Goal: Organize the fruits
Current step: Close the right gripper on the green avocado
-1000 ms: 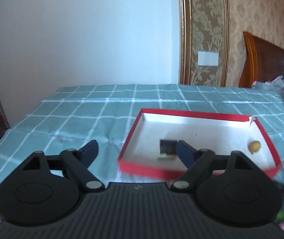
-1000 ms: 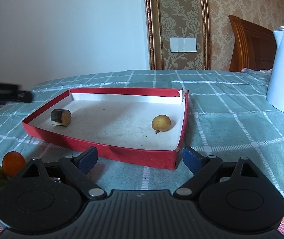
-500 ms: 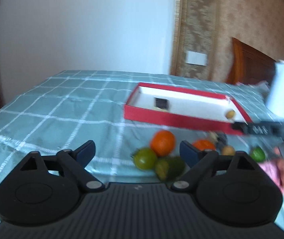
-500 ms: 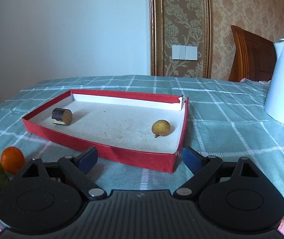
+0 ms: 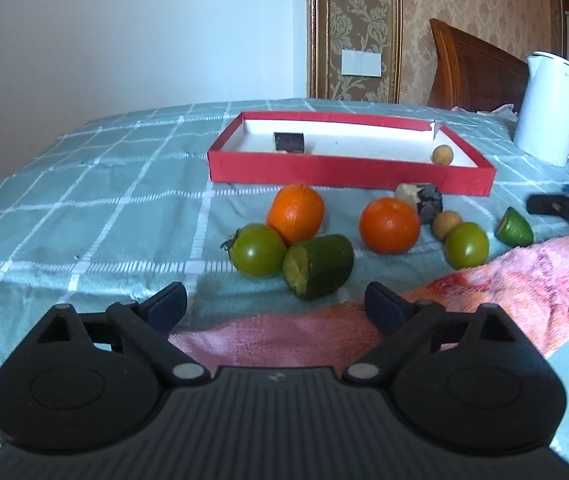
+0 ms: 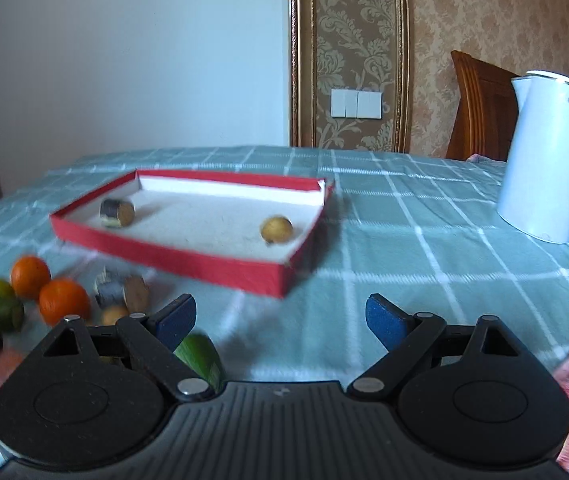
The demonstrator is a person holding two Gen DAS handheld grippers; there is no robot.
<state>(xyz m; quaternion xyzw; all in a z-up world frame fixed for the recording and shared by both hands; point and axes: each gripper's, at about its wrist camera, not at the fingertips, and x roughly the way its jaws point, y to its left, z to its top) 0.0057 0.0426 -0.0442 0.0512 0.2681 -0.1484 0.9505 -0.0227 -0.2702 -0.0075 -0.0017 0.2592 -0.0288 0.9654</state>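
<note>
Left wrist view: the left gripper [image 5: 275, 304] is held released and empty above a pink towel [image 5: 484, 280], facing a cluster of loose fruit — two round oranges [image 5: 295, 212], a green tomato [image 5: 257, 250] and a cut green cucumber piece [image 5: 318, 266], all touching. The right gripper [image 6: 280, 320] is likewise spread wide with nothing gripped. A shallow red cardboard tray [image 5: 348, 170] with a white floor lies just beyond the fruit and already holds a small yellow-brown round fruit [image 5: 442, 155] and a dark cylindrical piece [image 5: 289, 142]. Since the fruits are packed together, neighbours could be nudged and sent rolling if one is pinched off-centre. The desk is covered by a teal checked cloth [image 5: 84, 200]; a white electric kettle [image 6: 544, 160], patterned wallpaper and a wooden headboard are seen behind.
</note>
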